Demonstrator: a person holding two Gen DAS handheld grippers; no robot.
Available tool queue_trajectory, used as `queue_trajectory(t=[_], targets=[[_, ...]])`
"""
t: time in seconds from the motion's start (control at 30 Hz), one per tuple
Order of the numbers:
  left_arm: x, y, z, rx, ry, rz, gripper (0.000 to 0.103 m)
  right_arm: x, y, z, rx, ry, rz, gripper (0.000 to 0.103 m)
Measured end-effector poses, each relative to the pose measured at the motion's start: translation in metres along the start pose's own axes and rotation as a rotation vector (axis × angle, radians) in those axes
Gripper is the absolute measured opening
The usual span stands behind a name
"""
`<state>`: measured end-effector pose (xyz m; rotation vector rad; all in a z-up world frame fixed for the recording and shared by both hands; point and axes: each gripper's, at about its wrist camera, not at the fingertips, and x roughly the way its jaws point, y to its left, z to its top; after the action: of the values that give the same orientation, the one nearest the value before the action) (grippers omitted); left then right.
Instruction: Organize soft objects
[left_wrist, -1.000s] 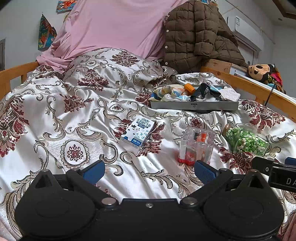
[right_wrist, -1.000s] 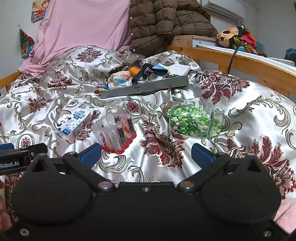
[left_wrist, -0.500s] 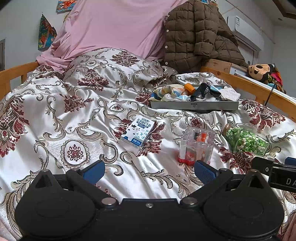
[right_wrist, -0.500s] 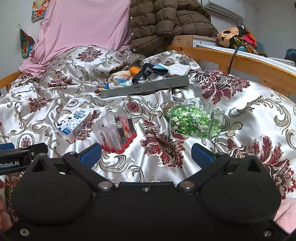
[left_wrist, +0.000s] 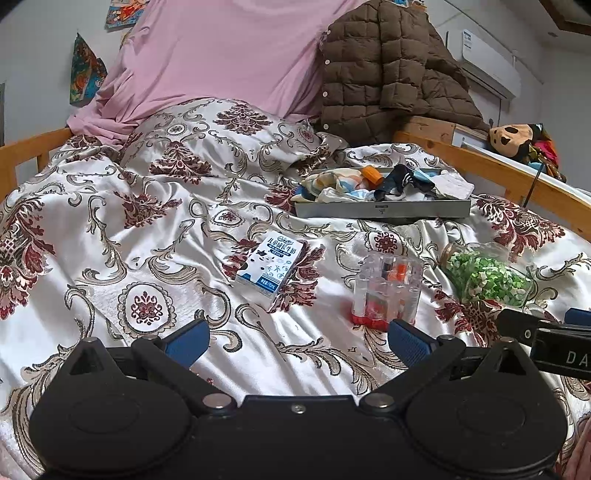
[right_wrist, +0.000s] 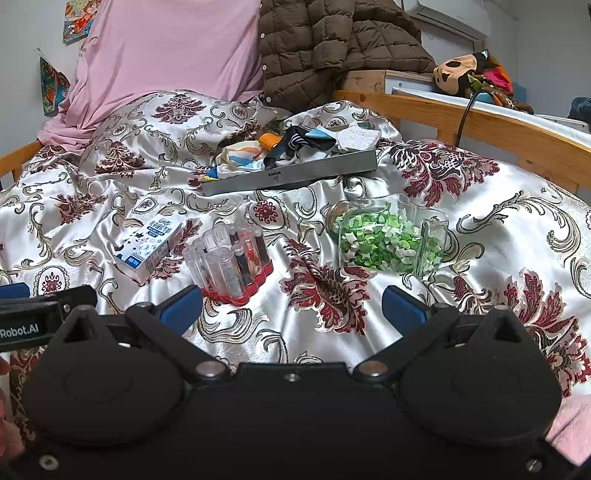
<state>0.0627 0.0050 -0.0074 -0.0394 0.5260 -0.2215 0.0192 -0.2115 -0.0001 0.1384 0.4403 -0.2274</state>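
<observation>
Cloths (left_wrist: 343, 184): limp, light, heaped in tray (left_wrist: 382, 212); pinch a raised fold.
Left claw (left_wrist: 297, 341): apart, empty.
Right claw (right_wrist: 291, 308): apart, empty.

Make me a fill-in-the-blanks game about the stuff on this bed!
1. The soft clothes lie heaped in a gray ____.
2. The glass jar lying on its side holds ____ paper stars.
3. The milk carton lies to the ____ of the clear tube pack.
4. Both claws, left claw and right claw, are ____.

Missing words: tray, green, left, open
</observation>
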Motion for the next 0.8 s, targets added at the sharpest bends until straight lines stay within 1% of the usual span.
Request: queue_trajectory(t=[0.63, 0.7, 0.8], targets=[[-0.0003, 0.0000, 0.0001, 0.003, -0.004, 0.000, 0.102, 0.0001, 0.0000, 0.0001, 0.000, 0.000, 0.000, 0.102], [-0.0010, -0.0027, -0.0018, 0.011, -0.009, -0.005, 0.102, 0.0001, 0.0000, 0.0001, 0.000, 0.001, 0.000, 0.102], [-0.0003, -0.0061, -0.0015, 0.044, 0.010, -0.006, 0.102, 0.0001, 0.0000, 0.0003, 0.000, 0.001, 0.000, 0.102]])
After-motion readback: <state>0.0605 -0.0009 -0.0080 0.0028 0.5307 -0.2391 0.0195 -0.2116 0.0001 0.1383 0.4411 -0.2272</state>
